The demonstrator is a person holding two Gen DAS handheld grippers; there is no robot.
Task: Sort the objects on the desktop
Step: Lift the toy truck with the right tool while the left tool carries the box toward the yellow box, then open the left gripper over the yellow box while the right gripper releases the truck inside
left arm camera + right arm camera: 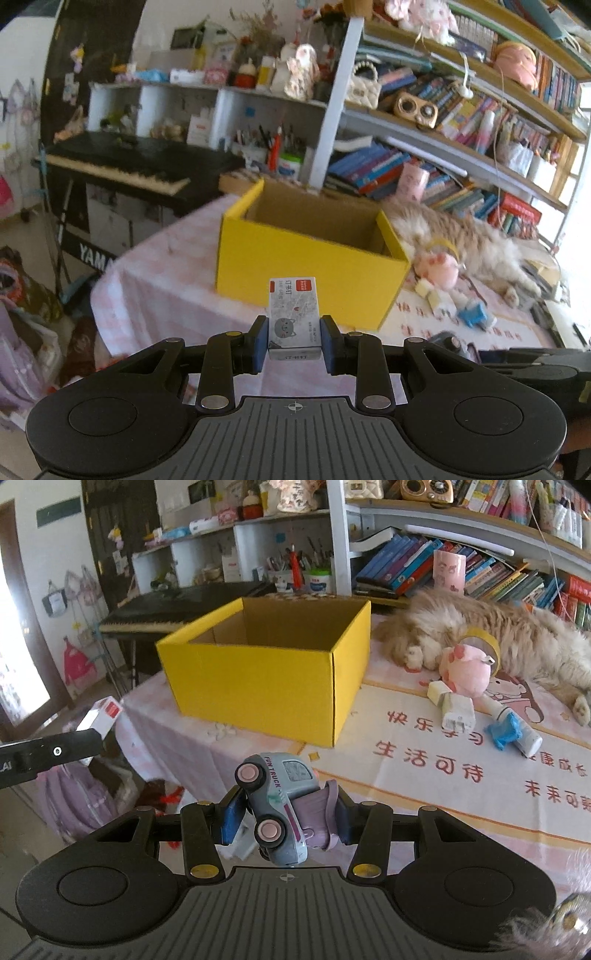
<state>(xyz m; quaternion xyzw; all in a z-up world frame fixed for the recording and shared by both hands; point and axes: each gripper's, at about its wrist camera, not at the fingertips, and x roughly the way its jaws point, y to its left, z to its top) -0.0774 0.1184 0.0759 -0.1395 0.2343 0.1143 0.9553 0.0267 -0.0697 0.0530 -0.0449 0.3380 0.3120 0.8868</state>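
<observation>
My left gripper (294, 343) is shut on a small staple box (293, 315) with a grey cat print, held upright in the air in front of the open yellow cardboard box (306, 273). My right gripper (288, 821) is shut on a grey-and-purple toy truck (280, 805), turned on its side, above the near table edge. The yellow box (266, 679) stands on the pink tablecloth ahead of it, open and apparently empty. The left gripper and its staple box (101, 714) show at the left in the right wrist view.
A fluffy cat (498, 635) lies on the table right of the box. By it are a pink plush toy (465, 672), a tape roll (484, 640), white blocks (452, 705), a blue object (504, 731) and a white tube (524, 734). Bookshelves and a keyboard (122, 162) stand behind.
</observation>
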